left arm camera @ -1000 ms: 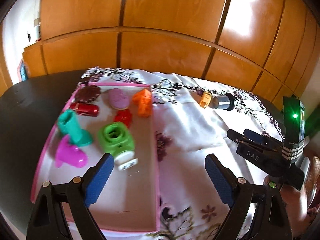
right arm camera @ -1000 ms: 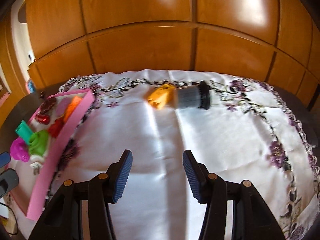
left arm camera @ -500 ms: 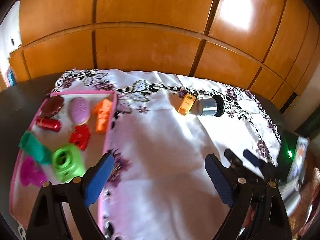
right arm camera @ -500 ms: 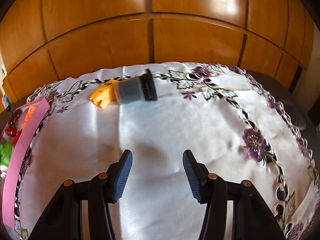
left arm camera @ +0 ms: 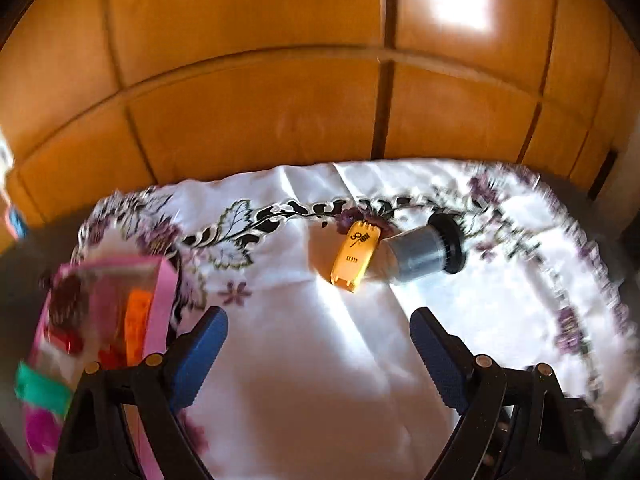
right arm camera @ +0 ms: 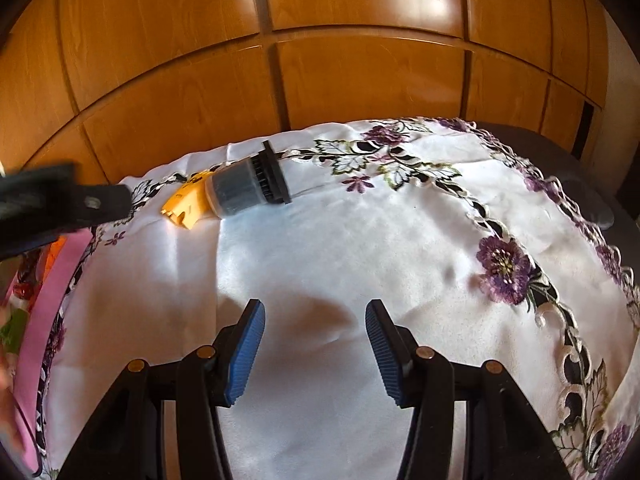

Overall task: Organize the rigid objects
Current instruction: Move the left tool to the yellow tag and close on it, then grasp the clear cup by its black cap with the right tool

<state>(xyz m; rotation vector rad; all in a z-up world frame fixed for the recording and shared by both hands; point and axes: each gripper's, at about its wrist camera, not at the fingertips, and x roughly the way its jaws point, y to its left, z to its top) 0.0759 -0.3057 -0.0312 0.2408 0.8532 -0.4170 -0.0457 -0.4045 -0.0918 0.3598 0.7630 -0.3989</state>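
Observation:
A yellow plastic piece (left arm camera: 355, 255) and a grey cylinder with a black end (left arm camera: 426, 249) lie touching each other at the far side of the white flowered cloth (left arm camera: 320, 360). They also show in the right wrist view, the yellow piece (right arm camera: 188, 202) left of the cylinder (right arm camera: 248, 188). My left gripper (left arm camera: 318, 344) is open and empty, short of the yellow piece. My right gripper (right arm camera: 315, 342) is open and empty over bare cloth. The pink tray (left arm camera: 158, 312) with several small toys sits at the left.
A wooden panelled wall (left arm camera: 320, 80) stands behind the table. The cloth's embroidered edge (right arm camera: 560, 312) runs along the right. The left gripper's body (right arm camera: 60, 204) shows at the left of the right wrist view. The pink tray wall (right arm camera: 48, 312) is at the left edge.
My left gripper has swung right, away from the tray, and now faces the yellow piece and cylinder. My right gripper has also moved right. Both stay open.

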